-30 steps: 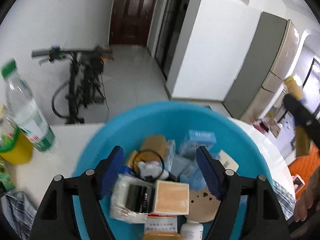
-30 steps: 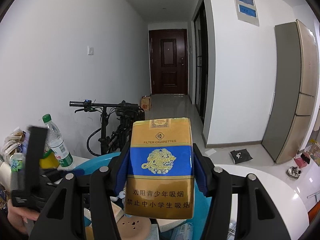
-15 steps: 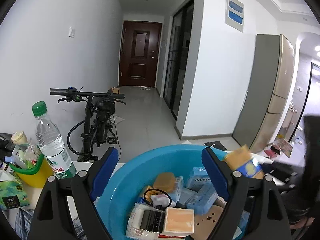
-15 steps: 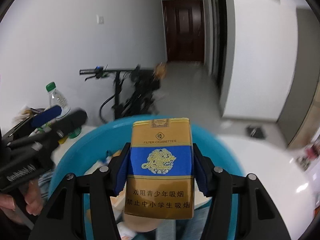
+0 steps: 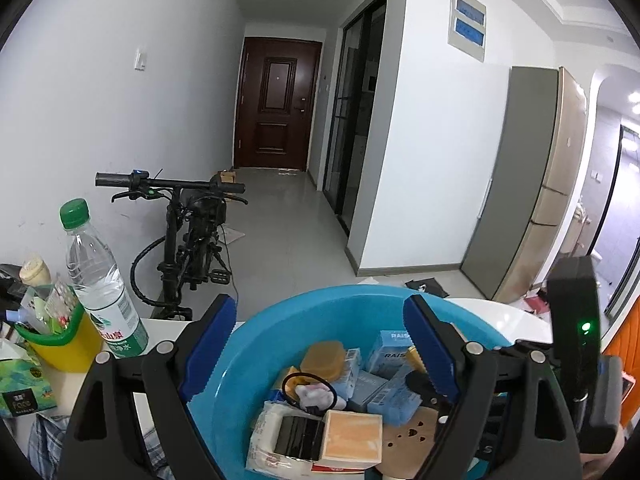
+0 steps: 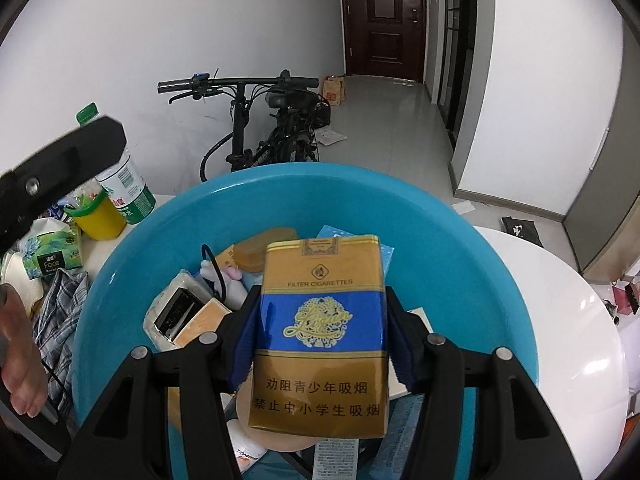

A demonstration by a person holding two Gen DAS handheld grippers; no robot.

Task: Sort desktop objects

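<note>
A: Which step is in hand?

B: A cigarette pack [image 6: 320, 332] is held upright between the pads of the right gripper [image 6: 320, 334], above the blue basin [image 6: 472, 248] already filled with small boxes. It is judged that the pack is being carried in to be dropped there.

A: And the left gripper [image 5: 316, 350]?

B: Its jaws have just been opened wide; nothing is held. Next, a bare spot must be found and the pack released.

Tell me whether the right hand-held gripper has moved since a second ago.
Yes. The right hand-held gripper, gripping the cigarette pack, has dipped down over the blue basin; the door has climbed to the frame top.
</note>
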